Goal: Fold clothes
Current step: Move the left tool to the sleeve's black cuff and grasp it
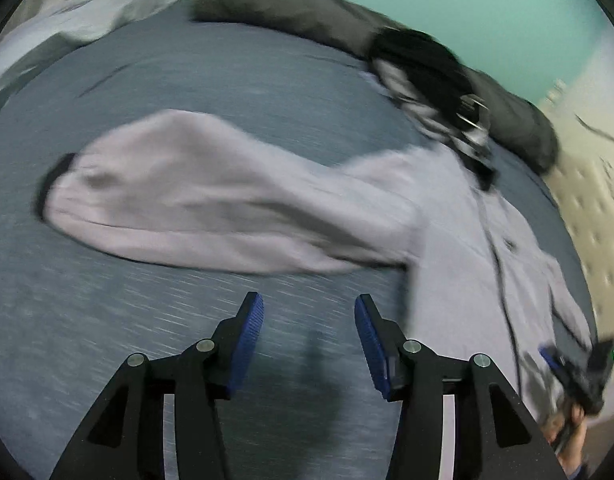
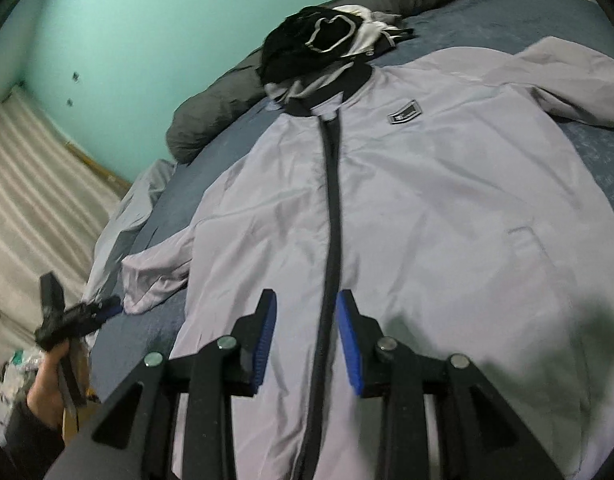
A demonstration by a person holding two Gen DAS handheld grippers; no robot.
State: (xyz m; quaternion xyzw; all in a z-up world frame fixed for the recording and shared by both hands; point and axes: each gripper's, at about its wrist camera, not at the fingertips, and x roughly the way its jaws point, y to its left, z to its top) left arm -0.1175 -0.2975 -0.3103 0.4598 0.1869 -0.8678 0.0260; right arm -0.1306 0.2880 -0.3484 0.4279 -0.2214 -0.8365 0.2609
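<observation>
1. Lilac-grey jacket (image 2: pixel 407 208) lies face up and zipped on the blue-grey bed sheet (image 2: pixel 579 20), collar at the far end, hem nearest me. A second heap of black-and-white clothes (image 2: pixel 331 40) sits just beyond the collar, touching it.
2. My right gripper (image 2: pixel 305 340) hangs over the near part of the dark zipper (image 2: pixel 333 208), jaws spread partway, nothing between the pads.
3. My left gripper (image 1: pixel 309 344) is spread wider over bare sheet, holding nothing; its view is motion-blurred. The left sleeve (image 1: pixel 195 196) lies stretched out beyond it, black cuff (image 1: pixel 53 180) at the left end.
4. Step in hand, as I judge it: fold a sleeve inward across the chest. Best to pinch at the cuff, lift just clear of the sheet, and lay it flat past the zipper without dragging the body.
5. Edges: the left bed edge is close beside the left sleeve.
6. Room: open sheet to the left; the grey pillow (image 2: pixel 235 96) and heap crowd the far end.
</observation>
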